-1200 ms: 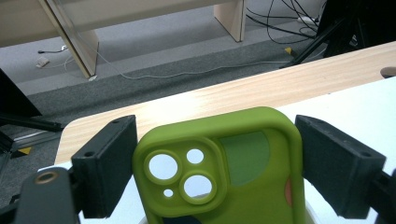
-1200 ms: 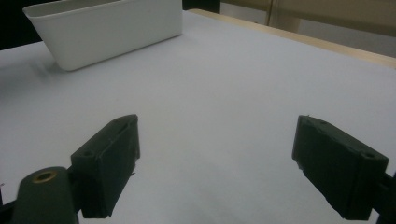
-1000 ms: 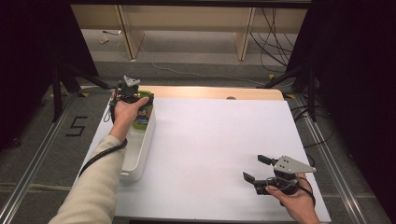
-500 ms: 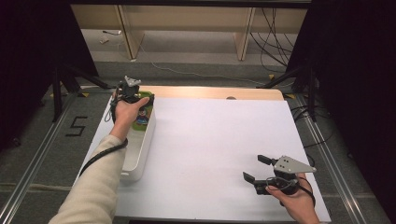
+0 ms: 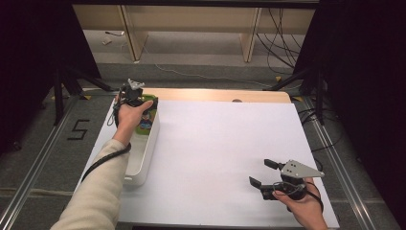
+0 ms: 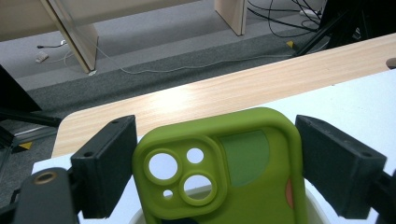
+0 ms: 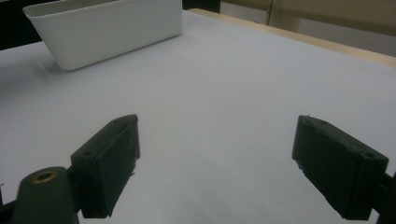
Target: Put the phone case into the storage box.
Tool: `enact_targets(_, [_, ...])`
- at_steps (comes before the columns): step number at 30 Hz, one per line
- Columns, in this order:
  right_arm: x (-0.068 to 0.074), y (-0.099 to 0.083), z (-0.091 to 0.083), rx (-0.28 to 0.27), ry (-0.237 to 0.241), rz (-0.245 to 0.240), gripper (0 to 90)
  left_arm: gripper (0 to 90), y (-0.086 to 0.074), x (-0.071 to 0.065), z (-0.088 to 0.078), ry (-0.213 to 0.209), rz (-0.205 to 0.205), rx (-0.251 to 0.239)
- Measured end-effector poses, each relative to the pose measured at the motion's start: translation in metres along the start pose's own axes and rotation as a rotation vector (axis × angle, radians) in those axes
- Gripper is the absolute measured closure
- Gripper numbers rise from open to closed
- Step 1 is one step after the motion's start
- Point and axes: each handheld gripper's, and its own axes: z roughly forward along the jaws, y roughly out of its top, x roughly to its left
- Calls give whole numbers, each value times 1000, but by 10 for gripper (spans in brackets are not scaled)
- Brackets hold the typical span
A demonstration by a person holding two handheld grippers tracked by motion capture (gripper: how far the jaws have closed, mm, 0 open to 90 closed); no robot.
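Observation:
A lime-green phone case (image 6: 243, 158) with round camera holes stands between the jaws of my left gripper (image 6: 215, 140), and both pads touch its sides. From above, that gripper (image 5: 134, 93) sits at the far end of a white bin (image 5: 143, 160), with the green case (image 5: 147, 117) showing beside the hand. My right gripper (image 5: 261, 172) rests near the table's front right corner. Its jaws (image 7: 217, 154) stand wide apart with nothing between them.
A white sheet (image 5: 220, 139) covers the table, with a strip of bare wood (image 5: 215, 94) along the far edge. The long white bin (image 7: 107, 28) lies along the left side. Cables and furniture legs are on the floor beyond.

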Motion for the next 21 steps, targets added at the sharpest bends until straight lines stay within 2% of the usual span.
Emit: enact_targets(21, [0,0,0,2,-1,-2,159,150,-5,0,-1,-4,-4,17])
